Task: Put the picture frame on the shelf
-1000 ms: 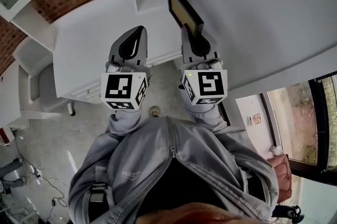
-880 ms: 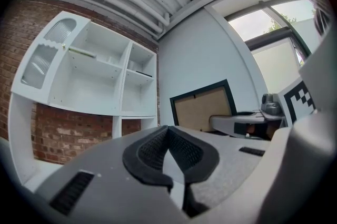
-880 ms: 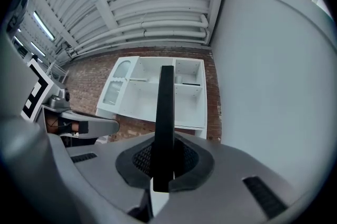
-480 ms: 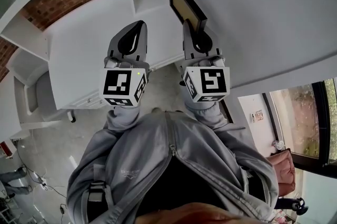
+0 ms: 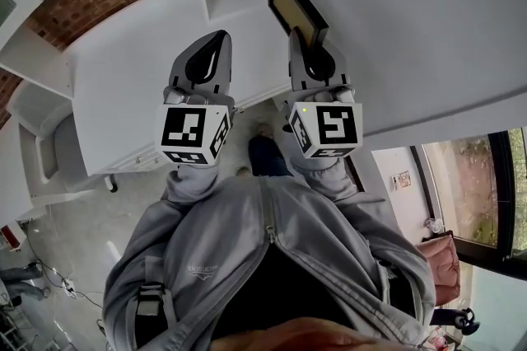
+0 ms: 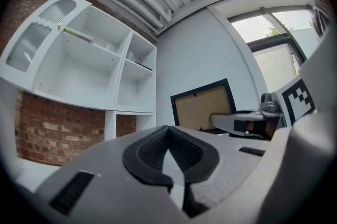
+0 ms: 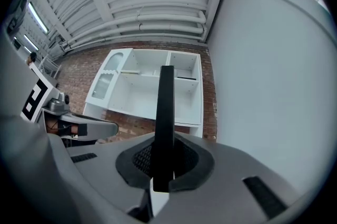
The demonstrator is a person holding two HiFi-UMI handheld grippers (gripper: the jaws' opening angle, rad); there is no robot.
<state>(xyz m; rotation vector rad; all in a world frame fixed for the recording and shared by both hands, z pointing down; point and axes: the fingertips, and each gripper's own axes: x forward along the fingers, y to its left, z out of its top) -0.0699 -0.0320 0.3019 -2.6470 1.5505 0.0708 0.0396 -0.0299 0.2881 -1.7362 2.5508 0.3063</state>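
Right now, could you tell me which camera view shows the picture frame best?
The left gripper view: the picture frame shows its brown panel and black border. The head view shows it slanted from above, held in the right gripper. The right gripper view shows only its black edge.

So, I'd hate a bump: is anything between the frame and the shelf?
Nothing visible. The frame, clamped in the right hand-held gripper, faces the white shelf across open air. The left hand-held gripper sits off to the side, shut and empty.
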